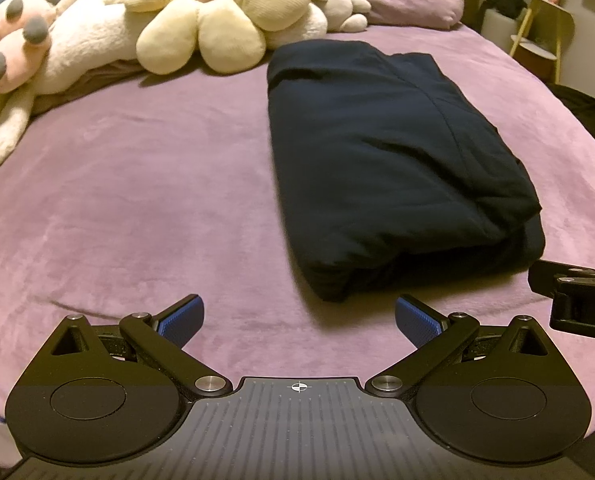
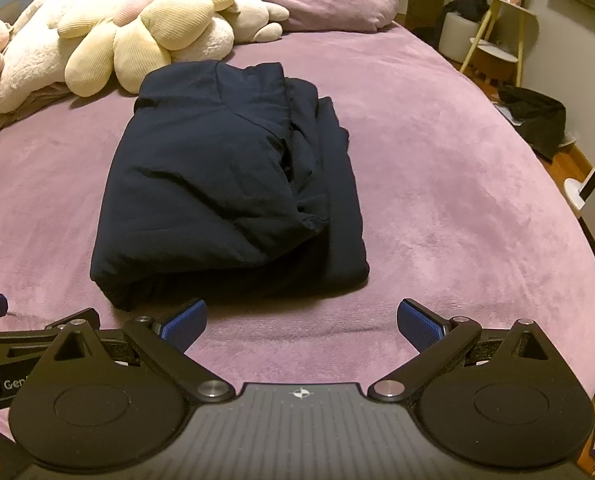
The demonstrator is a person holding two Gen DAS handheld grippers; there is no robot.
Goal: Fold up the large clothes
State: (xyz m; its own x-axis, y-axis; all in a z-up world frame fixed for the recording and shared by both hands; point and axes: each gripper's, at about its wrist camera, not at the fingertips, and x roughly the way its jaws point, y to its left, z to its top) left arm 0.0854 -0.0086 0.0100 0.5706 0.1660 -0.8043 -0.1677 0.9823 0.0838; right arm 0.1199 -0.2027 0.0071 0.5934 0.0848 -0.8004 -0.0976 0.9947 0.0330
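A bulky, soft navy-blue folded garment [image 1: 393, 160] lies on the purple plush bed [image 1: 137, 200]; both tongs [image 1: 299, 320] [image 2: 301, 322] are held open and empty, and its near thick folded edge is judged the best hold.

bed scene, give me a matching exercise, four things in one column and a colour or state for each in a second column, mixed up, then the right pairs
Things:
1. garment
2. flower cushion
3. bed cover
4. left gripper

Colour or state:
A. purple, spread under everything
B. open, holding nothing
C. dark navy, folded into a thick bundle
D. cream, lying among the plush toys at the far end of the bed

Pairs: 1-C, 2-D, 3-A, 4-B
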